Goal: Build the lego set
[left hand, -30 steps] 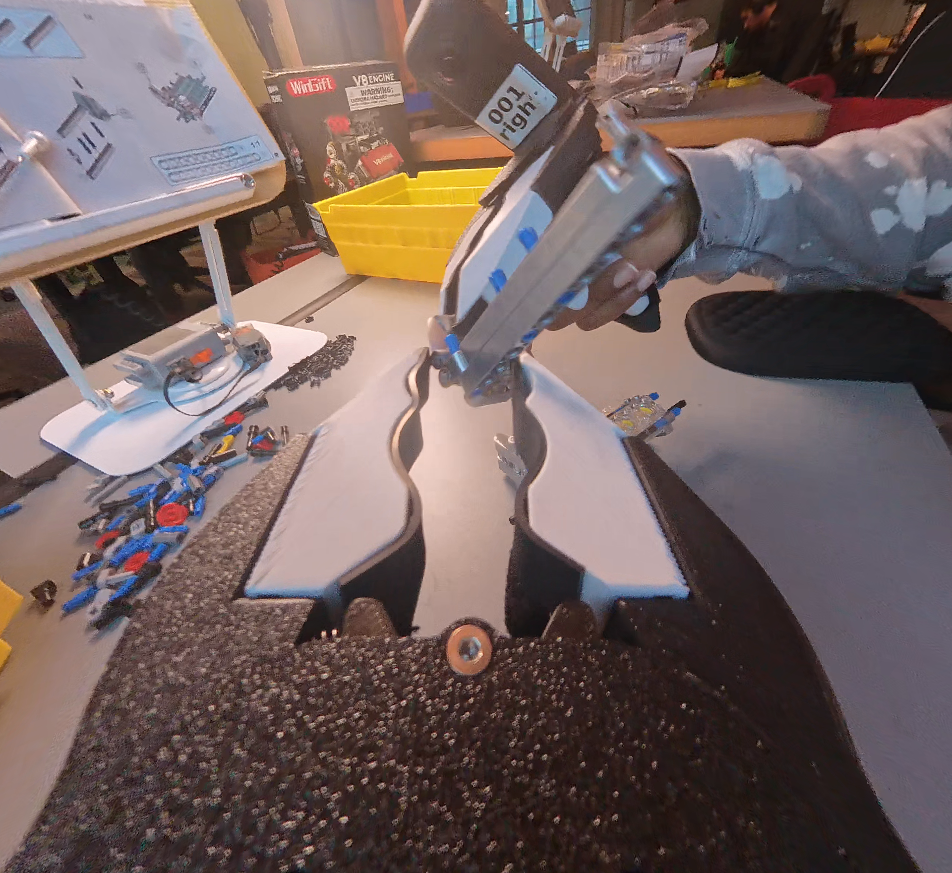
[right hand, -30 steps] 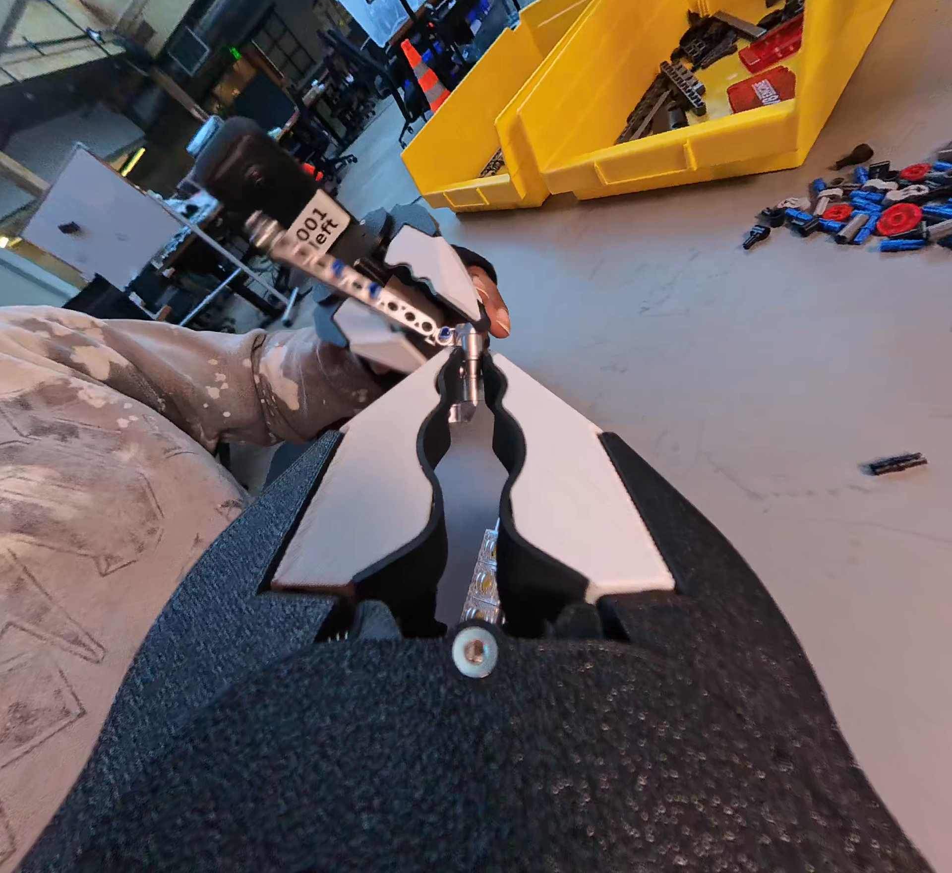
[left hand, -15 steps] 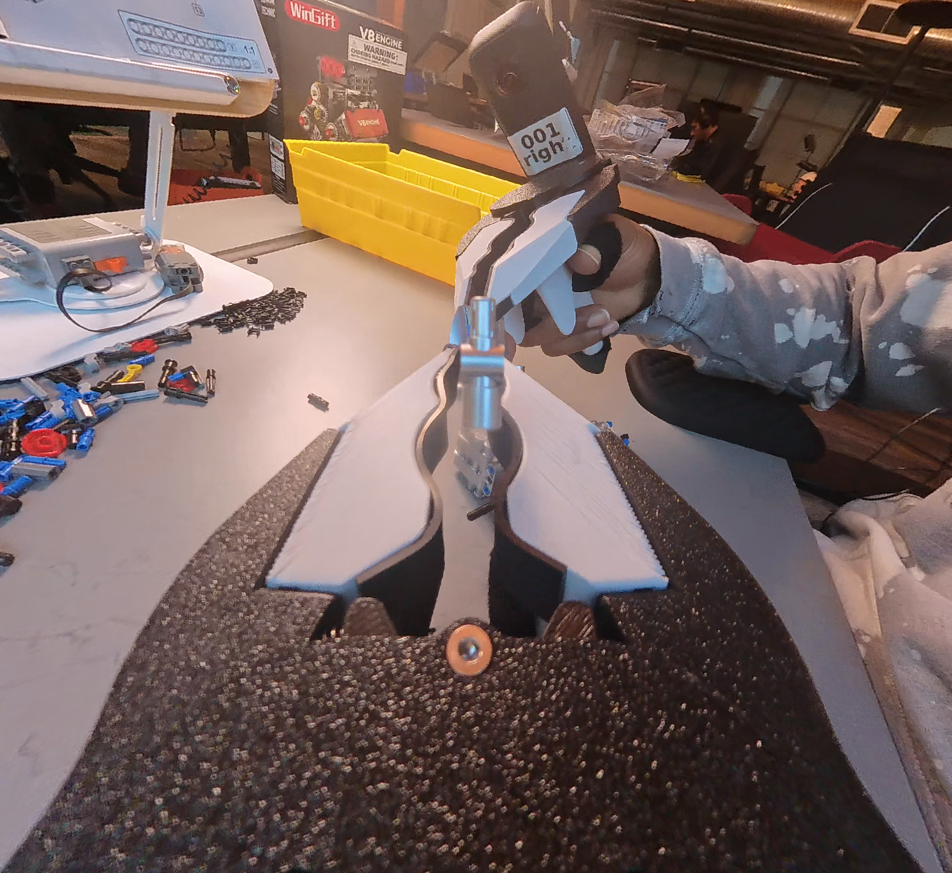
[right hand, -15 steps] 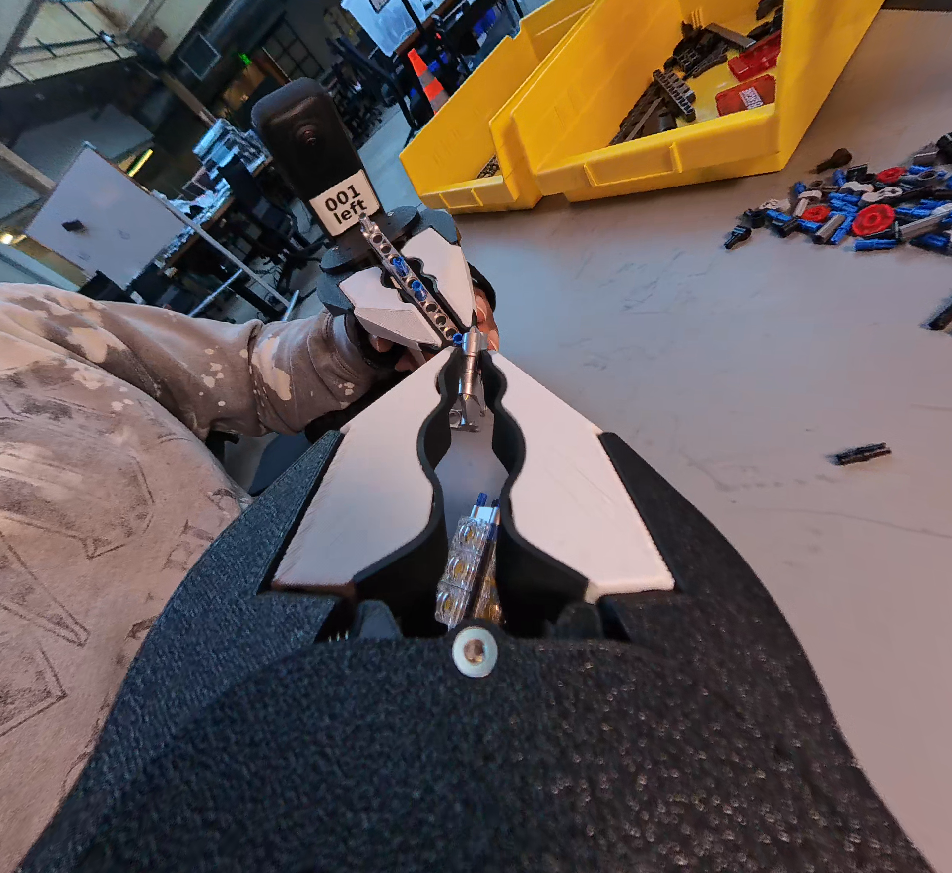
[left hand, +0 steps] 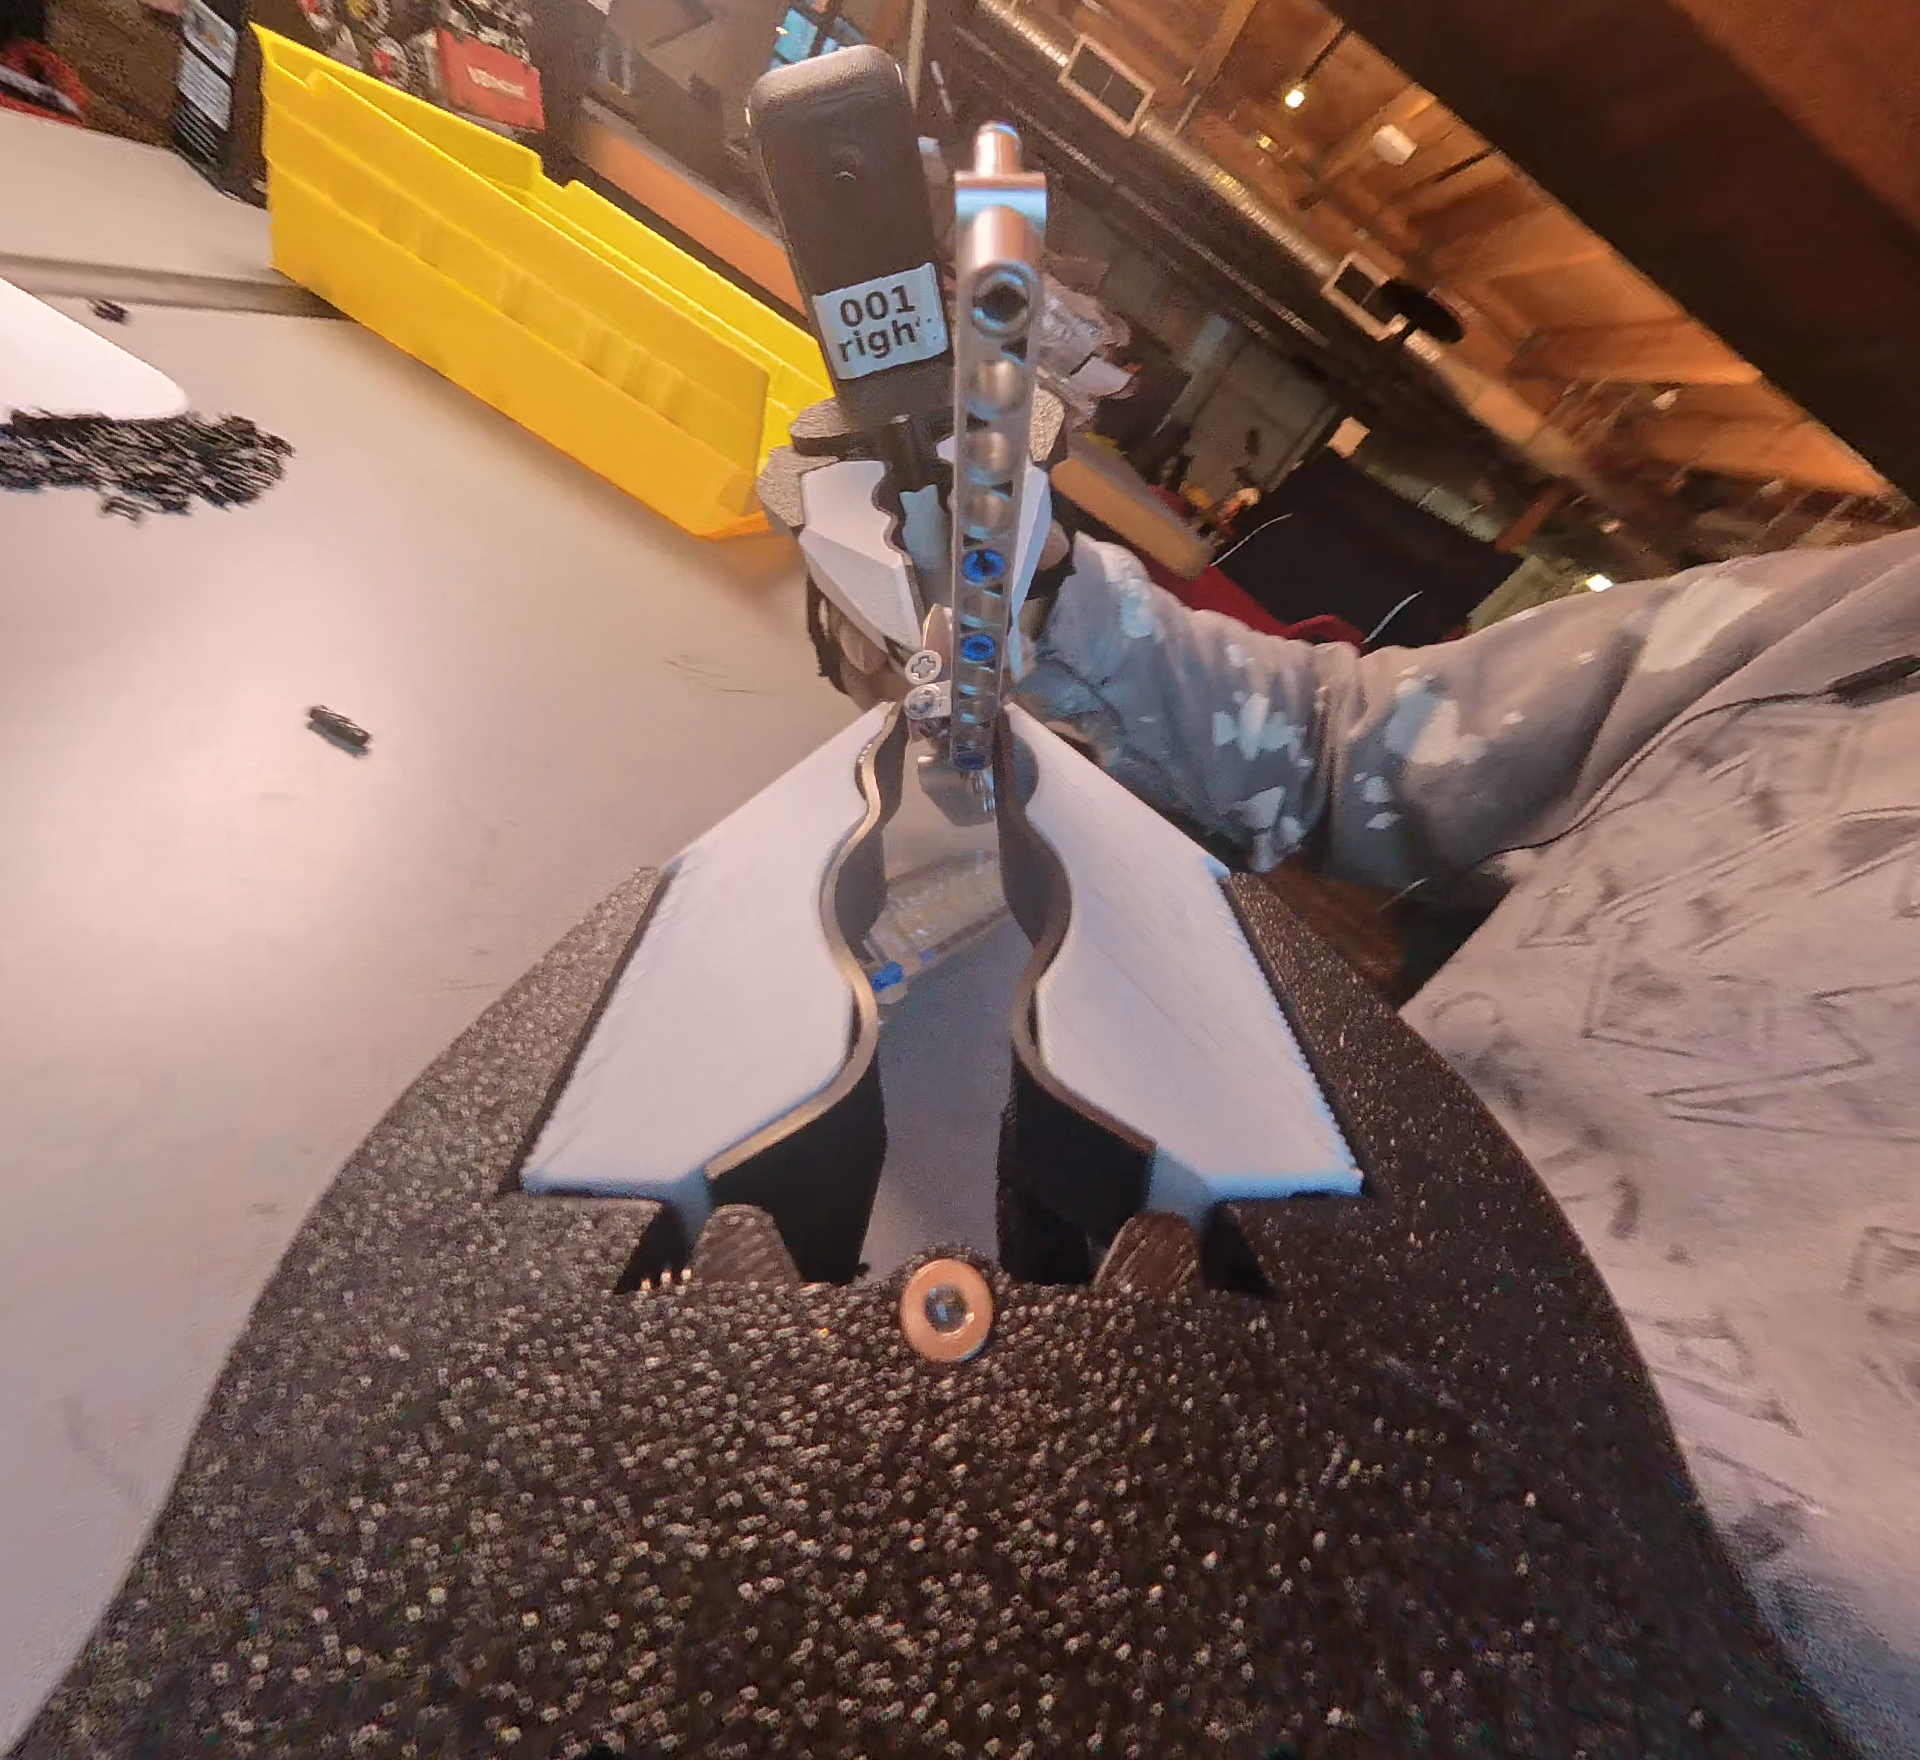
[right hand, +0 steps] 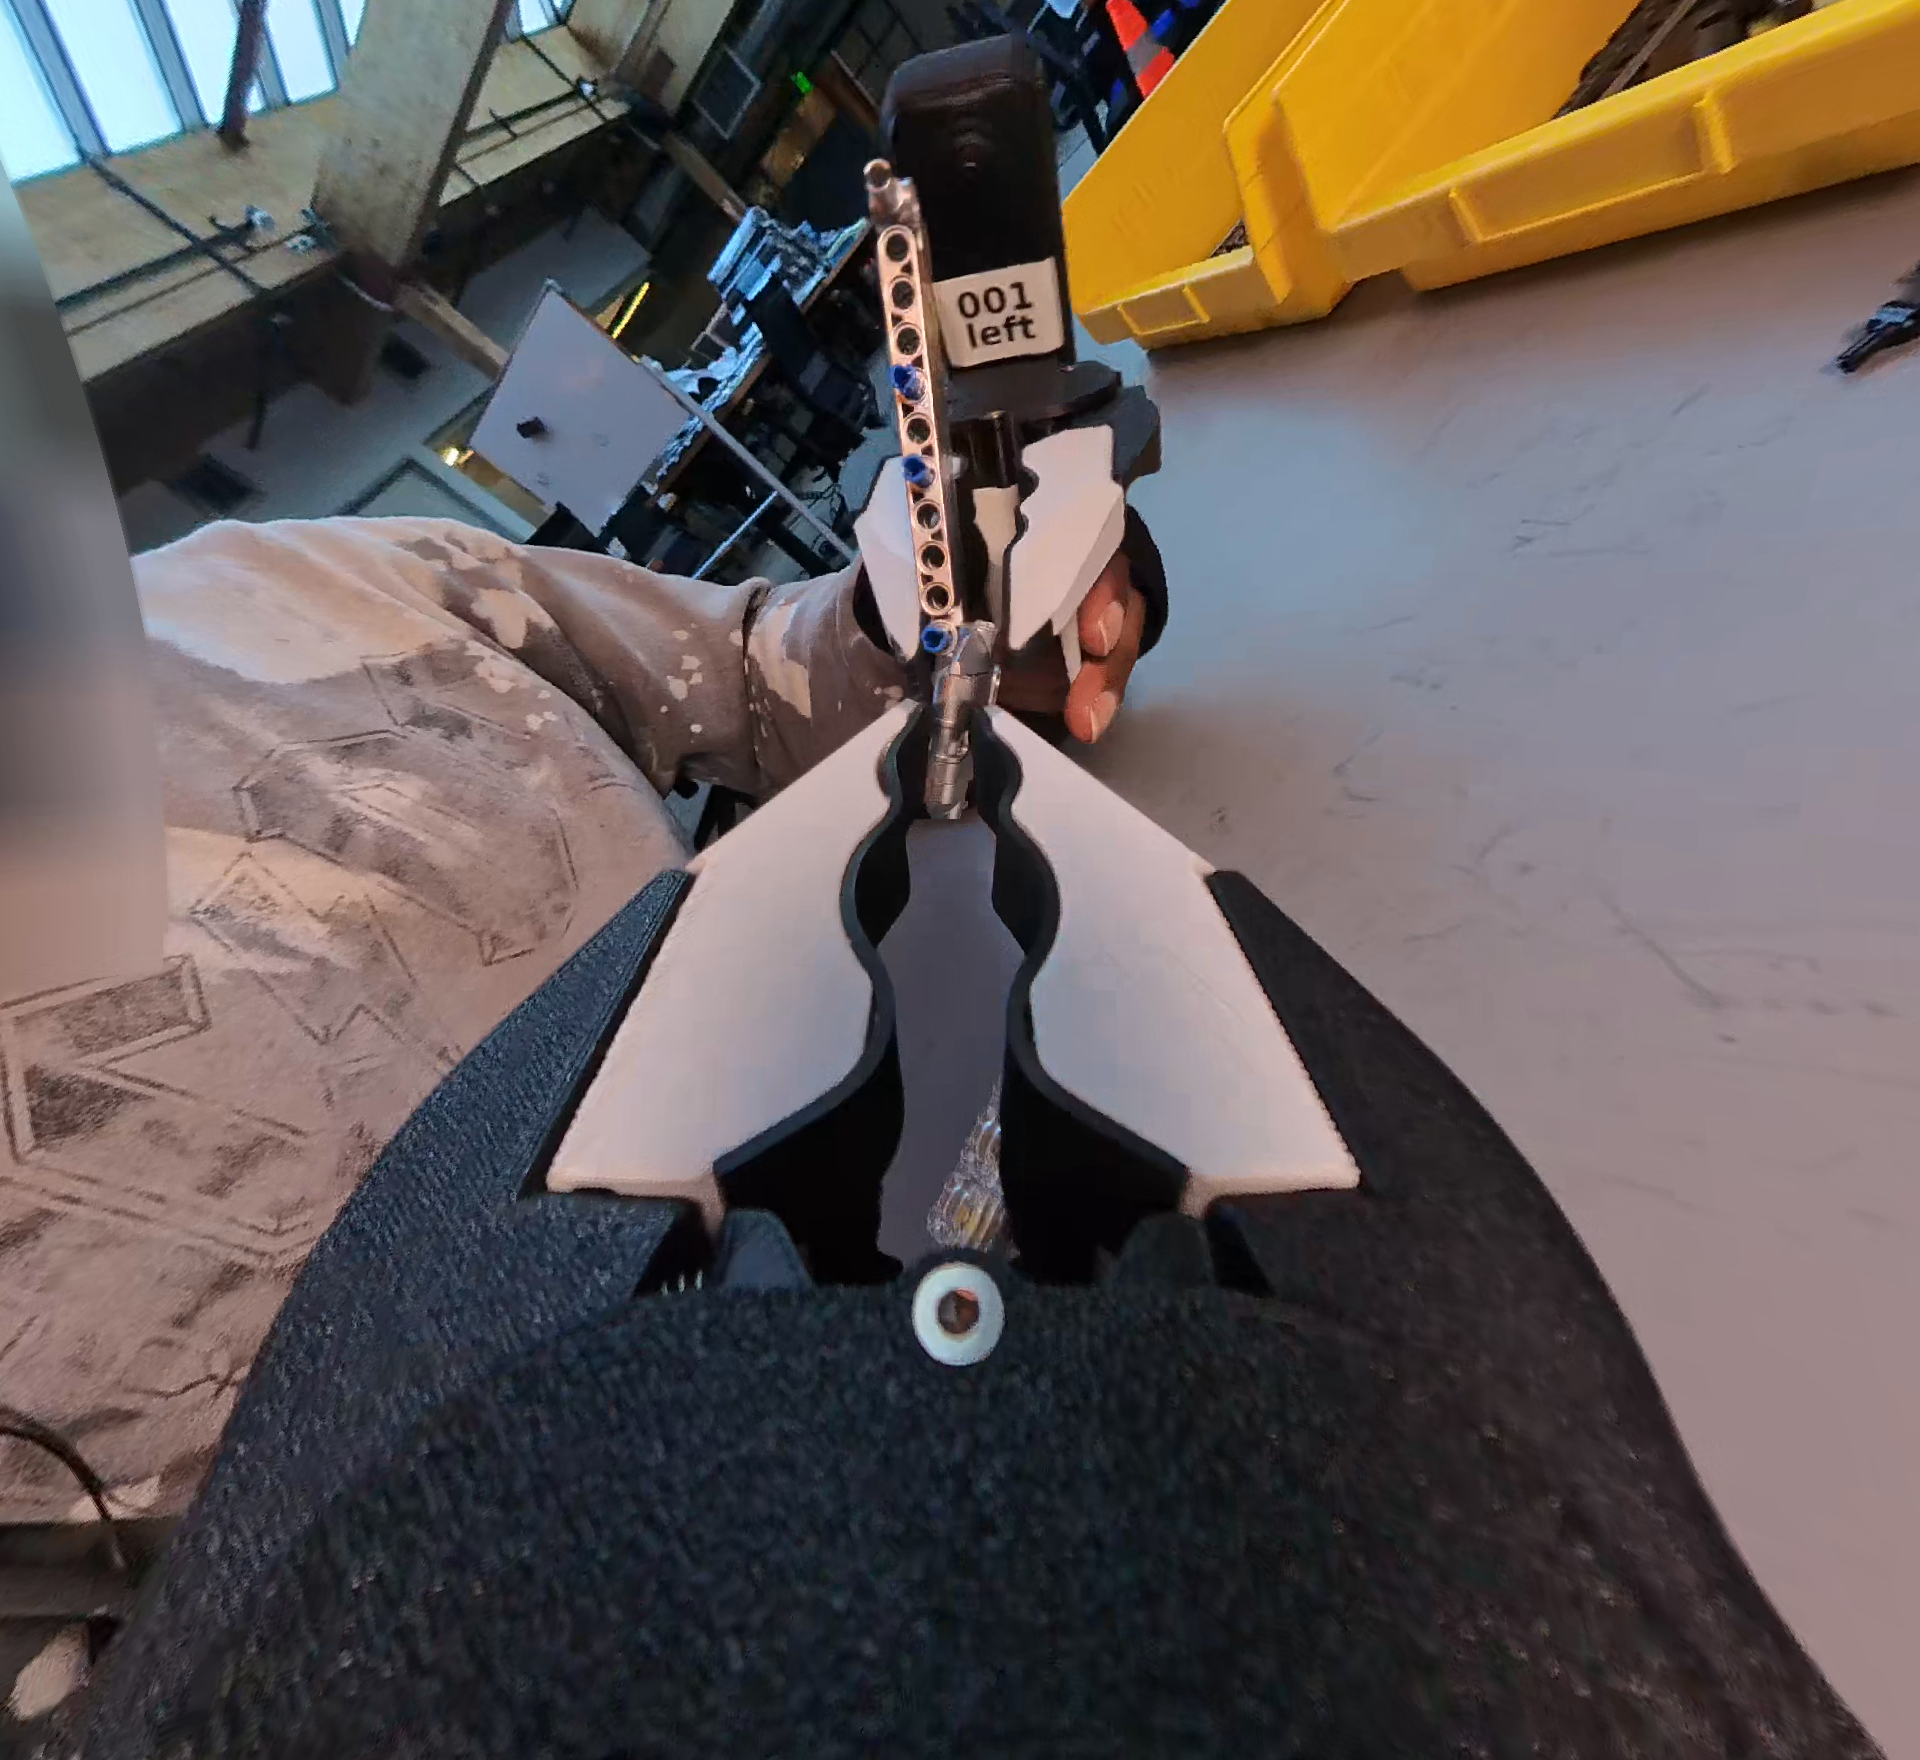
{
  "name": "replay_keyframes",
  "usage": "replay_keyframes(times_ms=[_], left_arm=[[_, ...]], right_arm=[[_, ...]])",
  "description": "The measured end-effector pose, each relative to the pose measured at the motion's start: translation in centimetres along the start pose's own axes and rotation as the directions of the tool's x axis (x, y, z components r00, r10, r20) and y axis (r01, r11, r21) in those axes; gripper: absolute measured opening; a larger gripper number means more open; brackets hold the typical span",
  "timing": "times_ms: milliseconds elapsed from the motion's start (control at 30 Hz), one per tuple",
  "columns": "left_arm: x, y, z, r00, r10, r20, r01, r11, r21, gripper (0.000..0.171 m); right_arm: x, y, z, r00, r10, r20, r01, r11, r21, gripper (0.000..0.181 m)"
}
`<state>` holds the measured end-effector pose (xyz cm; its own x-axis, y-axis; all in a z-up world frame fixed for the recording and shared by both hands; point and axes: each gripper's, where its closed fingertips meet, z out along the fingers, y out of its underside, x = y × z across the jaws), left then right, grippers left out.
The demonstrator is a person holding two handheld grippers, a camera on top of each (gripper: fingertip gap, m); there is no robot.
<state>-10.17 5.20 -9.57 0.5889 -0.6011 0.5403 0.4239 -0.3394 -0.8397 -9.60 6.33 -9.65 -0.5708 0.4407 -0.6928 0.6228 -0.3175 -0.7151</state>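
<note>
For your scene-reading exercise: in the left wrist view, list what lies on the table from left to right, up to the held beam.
Heap of small black pins → lone black pin → yellow bins → grey holed beam pinched in the left gripper.

The right gripper (right hand: 951, 754) has its jaws closed on a small grey connector piece (right hand: 951, 734) joined to a long perforated grey beam (right hand: 920, 453) with blue pins. Beyond, the left gripper (right hand: 1013, 526) faces it above the grey tabletop (right hand: 1507, 723), near 2 yellow bins (right hand: 1455, 183).
</note>
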Motion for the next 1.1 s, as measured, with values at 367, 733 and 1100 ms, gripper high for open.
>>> replay_keyframes(times_ms=[367, 733, 1100], left_arm=[[-1.2, 0.6, -0.3, 0.991, -0.132, -0.005, 0.132, 0.991, -0.012, 0.009], [-2.5, -2.1, -1.4, 0.991, -0.108, 0.083, 0.094, 0.983, 0.158, 0.004], [-0.4, -5.2, -2.6, 0.998, -0.057, 0.006, 0.051, 0.94, 0.338, 0.004]], right_arm=[[0.7, 1.0, -0.3, 0.998, -0.042, -0.04, 0.039, 0.997, -0.059, 0.0], [2.1, 2.3, 0.8, 0.884, -0.29, -0.367, 0.248, 0.956, -0.157, 0.036], [0.5, -0.2, 1.5, 0.95, -0.141, -0.277, 0.141, 0.99, -0.02, 0.007]])
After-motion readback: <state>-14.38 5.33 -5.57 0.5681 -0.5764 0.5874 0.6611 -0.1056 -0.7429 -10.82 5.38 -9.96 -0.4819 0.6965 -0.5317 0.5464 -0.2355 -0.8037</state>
